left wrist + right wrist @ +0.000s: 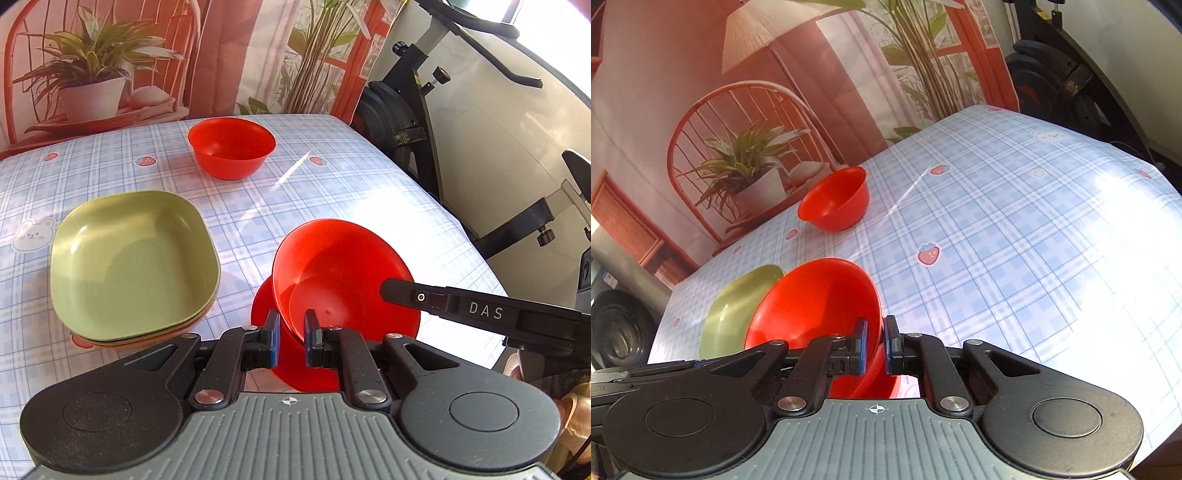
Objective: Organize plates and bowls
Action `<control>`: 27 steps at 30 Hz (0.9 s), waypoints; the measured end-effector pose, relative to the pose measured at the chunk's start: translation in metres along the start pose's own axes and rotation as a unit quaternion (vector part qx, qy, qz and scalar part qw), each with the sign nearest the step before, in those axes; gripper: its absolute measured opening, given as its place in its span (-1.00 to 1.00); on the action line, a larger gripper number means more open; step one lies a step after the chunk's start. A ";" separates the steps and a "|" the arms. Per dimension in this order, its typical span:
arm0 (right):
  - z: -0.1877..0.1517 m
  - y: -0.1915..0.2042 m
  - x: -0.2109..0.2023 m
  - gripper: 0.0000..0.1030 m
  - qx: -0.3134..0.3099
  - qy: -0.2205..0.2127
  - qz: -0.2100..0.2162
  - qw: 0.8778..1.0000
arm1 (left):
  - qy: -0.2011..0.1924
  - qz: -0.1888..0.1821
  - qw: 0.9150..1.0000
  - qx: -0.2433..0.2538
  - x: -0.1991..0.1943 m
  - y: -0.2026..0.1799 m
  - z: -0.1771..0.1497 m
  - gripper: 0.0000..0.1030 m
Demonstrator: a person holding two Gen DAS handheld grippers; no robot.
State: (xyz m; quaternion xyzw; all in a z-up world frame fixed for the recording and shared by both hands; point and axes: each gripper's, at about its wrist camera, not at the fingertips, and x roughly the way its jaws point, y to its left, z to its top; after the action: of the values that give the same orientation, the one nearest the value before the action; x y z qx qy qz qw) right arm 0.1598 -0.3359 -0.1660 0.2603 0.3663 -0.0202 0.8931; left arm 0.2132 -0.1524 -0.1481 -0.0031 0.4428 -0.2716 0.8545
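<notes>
The near red bowl (343,280) is tilted steeply on its edge above the checked tablecloth (332,192), and a second red piece (266,317) shows beneath and behind it (whether bowl or plate cannot be told). The left gripper (291,338) is clamped on the bowl's lower rim. The right gripper (874,345) is clamped on the rim at another point, its finger visible in the left wrist view reaching in from the right.

A second red bowl (232,147) stands upright farther back, well apart. The stack of green square plates (133,262) sits just beside the held bowl, to its left.

Risks from here:
- Thin rim grips on smooth plastic may slip if either hand twists.
- Opposed pulling could flex the bowl or spring it free.
- A swing leftward could strike the plate stack.
</notes>
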 end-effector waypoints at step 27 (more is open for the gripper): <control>-0.008 0.003 0.003 -0.72 -0.011 0.003 0.002 1.000 | 0.009 0.013 1.000 -0.021 0.002 0.009 -0.014 -0.53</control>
State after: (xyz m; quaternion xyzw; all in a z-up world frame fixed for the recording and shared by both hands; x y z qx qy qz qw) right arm 0.1579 -0.3287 -0.1716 0.2513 0.3691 -0.0137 0.8947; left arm 0.2074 -0.1428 -0.1609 -0.0128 0.4556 -0.2511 0.8539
